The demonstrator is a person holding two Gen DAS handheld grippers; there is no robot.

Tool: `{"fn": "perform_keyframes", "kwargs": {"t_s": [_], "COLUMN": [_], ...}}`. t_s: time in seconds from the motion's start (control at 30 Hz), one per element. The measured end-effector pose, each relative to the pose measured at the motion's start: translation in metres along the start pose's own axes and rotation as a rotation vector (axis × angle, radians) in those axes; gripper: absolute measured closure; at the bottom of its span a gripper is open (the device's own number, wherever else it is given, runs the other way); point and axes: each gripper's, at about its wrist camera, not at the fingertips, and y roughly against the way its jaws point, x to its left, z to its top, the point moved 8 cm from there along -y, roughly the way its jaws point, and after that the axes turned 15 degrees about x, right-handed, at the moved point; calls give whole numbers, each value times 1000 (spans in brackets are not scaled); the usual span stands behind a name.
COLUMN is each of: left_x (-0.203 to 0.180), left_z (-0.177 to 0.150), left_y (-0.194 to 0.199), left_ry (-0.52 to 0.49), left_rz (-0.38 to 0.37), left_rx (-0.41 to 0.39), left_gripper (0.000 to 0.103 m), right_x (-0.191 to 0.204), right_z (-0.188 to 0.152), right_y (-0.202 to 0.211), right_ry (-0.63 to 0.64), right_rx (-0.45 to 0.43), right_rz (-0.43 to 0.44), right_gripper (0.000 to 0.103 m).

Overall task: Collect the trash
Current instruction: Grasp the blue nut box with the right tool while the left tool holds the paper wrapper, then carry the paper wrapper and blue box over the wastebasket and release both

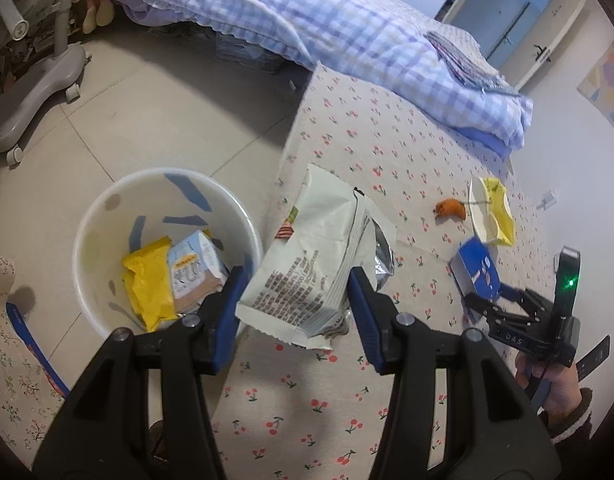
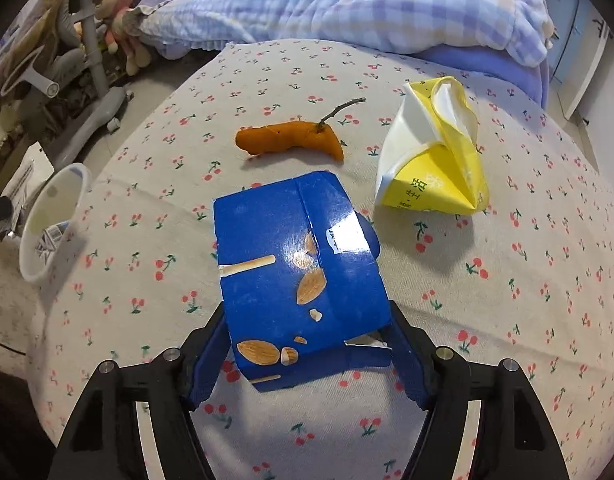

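Note:
My left gripper is shut on a white snack bag, held above the bed edge beside the white trash bin. The bin holds a yellow wrapper and a small carton. My right gripper has its jaws closed against the sides of a blue almond box that rests on the cherry-print bedsheet; both also show in the left wrist view, the gripper and the box. An orange peel and a yellow-white carton lie beyond the box.
A checked blue quilt is heaped along the far side of the bed. A grey chair base stands on the tiled floor at left. The bin sits off the bed's left edge. A floral cloth is at lower left.

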Motion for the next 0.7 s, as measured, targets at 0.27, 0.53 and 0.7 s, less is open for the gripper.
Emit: {"fn": "perform_keyframes", "kwargs": {"t_s": [0.27,0.53,0.7], "left_x": [56,97,119], "left_z": [2,0,-9], "left_y": [10,2,7], "left_ry": [91,161,210], "left_rz": [48,213,279], "left_rx": [-19,3,9], "left_gripper": [50,33,12], "right_x": [10,38,71], "right_z": [-4,8,19], "right_y": [34,47,50], "right_ry": [-18,-7,37], "right_rx": [-45,-75,-86], "right_rz": [54,98,118], "right_gripper": [30,30,30]}}
